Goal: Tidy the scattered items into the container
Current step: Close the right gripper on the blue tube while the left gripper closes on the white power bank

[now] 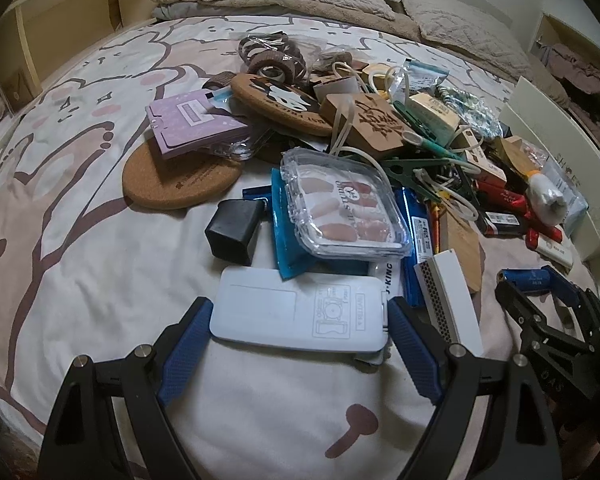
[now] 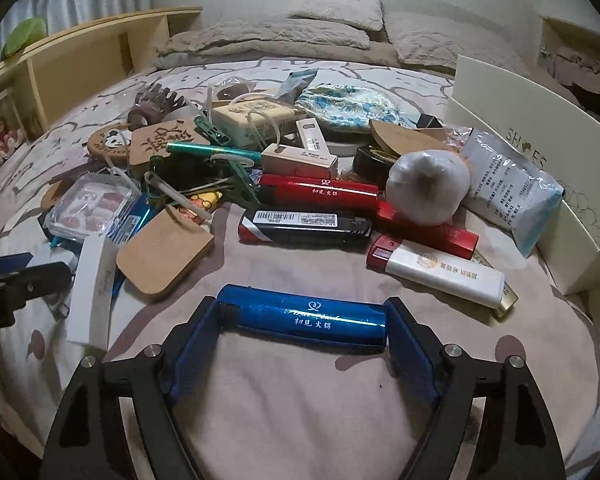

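Right wrist: blue lighter (image 2: 306, 320) crosswise, ends touching both jaws.

Cartoon-print bed sheet (image 1: 80, 200) underneath, beige blanket (image 2: 284, 36) and pillow (image 2: 336, 10) far, wooden shelf (image 2: 100, 56) far left

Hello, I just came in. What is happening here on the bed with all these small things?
A person is tidying a pile of small items on a bed, with a claw in each hand. The left claw has its pads against both ends of a flat white case. The right claw is pressed on the two ends of a blue lighter that lies on the bedspread. The white box at the right looks like the container; nothing has visibly gone into it yet, though its inside is hidden.
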Action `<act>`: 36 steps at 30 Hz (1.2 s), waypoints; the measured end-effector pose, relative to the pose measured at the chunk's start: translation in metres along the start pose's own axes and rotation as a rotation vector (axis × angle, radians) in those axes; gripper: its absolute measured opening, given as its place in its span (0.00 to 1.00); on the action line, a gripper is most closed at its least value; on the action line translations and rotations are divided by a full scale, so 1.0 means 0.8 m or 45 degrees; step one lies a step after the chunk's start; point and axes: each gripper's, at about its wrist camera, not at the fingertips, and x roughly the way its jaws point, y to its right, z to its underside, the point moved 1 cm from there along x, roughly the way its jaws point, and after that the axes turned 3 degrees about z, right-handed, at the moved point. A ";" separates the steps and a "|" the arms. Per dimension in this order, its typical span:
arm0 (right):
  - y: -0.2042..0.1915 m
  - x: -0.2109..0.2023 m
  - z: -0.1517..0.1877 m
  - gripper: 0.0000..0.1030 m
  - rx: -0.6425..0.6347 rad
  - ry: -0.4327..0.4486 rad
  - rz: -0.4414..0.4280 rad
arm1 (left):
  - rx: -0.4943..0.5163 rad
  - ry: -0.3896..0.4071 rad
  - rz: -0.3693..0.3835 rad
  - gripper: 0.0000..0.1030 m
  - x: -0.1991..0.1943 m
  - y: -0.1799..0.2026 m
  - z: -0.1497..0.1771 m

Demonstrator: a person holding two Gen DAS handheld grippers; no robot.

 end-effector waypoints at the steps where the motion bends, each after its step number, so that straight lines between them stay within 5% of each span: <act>1: -0.003 0.001 0.000 0.80 -0.013 -0.005 0.016 | 0.007 -0.001 -0.008 0.85 0.001 0.001 0.001; 20: -0.003 0.001 0.003 0.81 -0.026 -0.008 0.007 | 0.062 -0.011 -0.072 0.96 0.010 0.008 0.011; 27: 0.001 -0.006 0.008 0.81 -0.027 -0.010 -0.024 | 0.011 0.005 -0.049 0.85 0.001 0.001 0.011; 36: 0.003 -0.013 0.012 0.81 -0.035 -0.012 -0.052 | 0.007 0.014 -0.058 0.84 -0.003 -0.001 0.015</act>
